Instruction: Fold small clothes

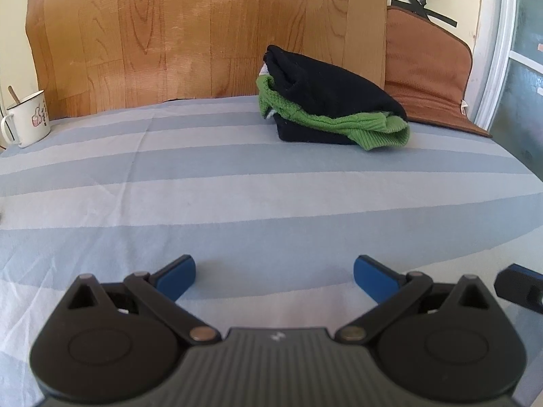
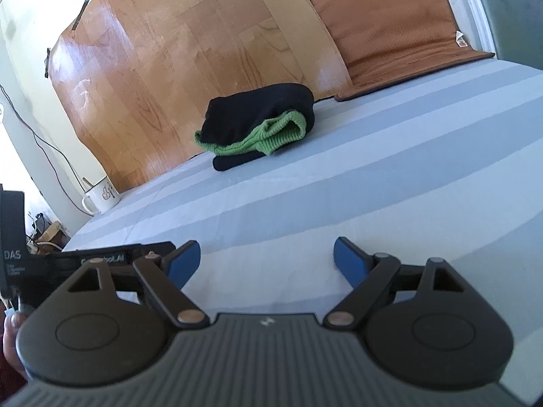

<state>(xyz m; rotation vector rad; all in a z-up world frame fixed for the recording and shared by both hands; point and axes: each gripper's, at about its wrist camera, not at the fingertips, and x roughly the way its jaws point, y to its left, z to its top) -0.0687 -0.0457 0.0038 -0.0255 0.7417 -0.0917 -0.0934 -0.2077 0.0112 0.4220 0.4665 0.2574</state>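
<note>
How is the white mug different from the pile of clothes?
The mug is white and hard, with a handle and a little picture on it; the pile of clothes is black and green and soft. The mug stands upright at the far left edge of the striped sheet; the pile lies folded and flat farther right. The mug looks smaller than the pile. Both sit near the wooden board, untouched by either gripper.
</note>
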